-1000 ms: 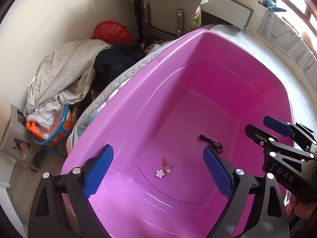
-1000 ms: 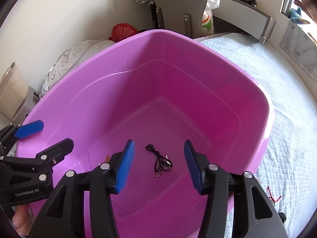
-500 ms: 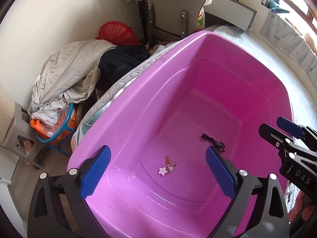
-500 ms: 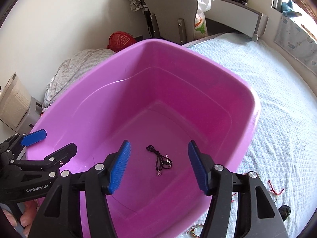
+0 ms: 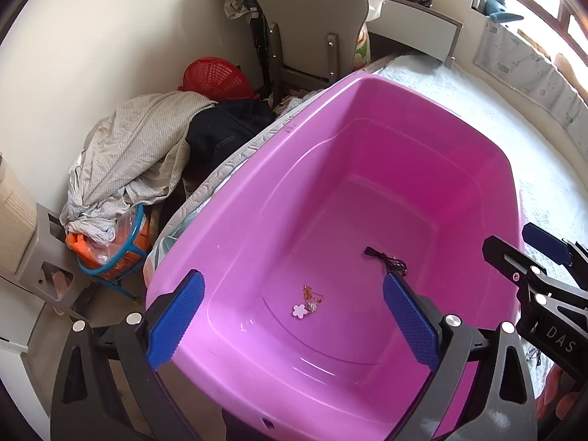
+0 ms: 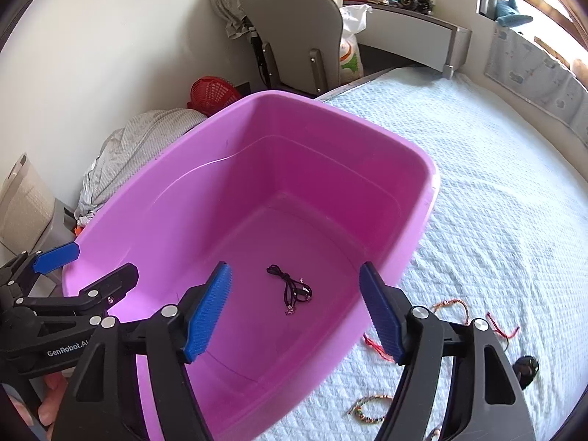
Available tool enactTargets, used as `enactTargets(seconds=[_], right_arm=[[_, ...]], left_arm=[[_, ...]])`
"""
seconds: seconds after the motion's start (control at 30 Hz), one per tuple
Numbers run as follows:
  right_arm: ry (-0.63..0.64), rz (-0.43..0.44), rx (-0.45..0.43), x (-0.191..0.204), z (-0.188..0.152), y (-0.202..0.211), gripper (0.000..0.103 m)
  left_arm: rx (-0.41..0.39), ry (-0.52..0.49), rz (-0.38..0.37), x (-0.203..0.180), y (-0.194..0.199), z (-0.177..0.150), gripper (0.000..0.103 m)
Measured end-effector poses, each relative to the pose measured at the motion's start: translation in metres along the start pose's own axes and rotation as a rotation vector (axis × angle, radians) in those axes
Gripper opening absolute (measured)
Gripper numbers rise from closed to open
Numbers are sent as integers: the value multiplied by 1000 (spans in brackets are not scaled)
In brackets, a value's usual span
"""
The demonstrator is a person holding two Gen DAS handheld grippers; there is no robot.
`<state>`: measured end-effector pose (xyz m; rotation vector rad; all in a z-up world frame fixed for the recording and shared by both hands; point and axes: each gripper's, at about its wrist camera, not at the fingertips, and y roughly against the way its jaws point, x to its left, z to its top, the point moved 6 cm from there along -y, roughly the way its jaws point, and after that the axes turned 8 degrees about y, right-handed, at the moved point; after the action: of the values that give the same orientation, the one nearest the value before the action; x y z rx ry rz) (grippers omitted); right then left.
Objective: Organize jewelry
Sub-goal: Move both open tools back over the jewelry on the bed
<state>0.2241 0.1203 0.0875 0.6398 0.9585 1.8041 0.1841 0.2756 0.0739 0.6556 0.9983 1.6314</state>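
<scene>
I am logging the task as partly done: two pieces are lying in the pink tub [image 6: 422, 198], the rest are waiting on the bed [image 6: 496, 191]. Tub contents, item one: a black cord necklace [image 6: 292, 288], coiled loosely on the tub floor toward the right side. Item two: a small gold piece with a white flower charm [image 5: 307, 303], lying on the floor well apart from the cord, nearer the left tool. Nothing else is showing in the tub. Outstanding, on the bedspread just beside the tub's right wall: a red string bracelet [image 6: 378, 345], a thin orange-and-red thread bracelet [image 6: 454, 305], a multicoloured beaded bracelet [image 6: 367, 408] and a small dark object [image 6: 525, 367] I am unable to identify. I am holding the left tool [image 5: 294, 325] spread wide above the tub's near rim, with nothing between its pads. The right tool [image 6: 299, 310] is opening over the tub, empty, the cord lying below it untouched. I am judging several pickups to be remaining.
</scene>
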Motion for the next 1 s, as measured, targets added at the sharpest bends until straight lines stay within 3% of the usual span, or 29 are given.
enactTargets(seconds=[0.37,1.0], right_arm=[[-48,-40,-59,-12,-24,48,72],[-197,-115,-145,-64,-118,114,73]], left_arm=[[-65,-47,-8,-13,40,-15,97],[-121,-128,-66,-53,85,-55,97]])
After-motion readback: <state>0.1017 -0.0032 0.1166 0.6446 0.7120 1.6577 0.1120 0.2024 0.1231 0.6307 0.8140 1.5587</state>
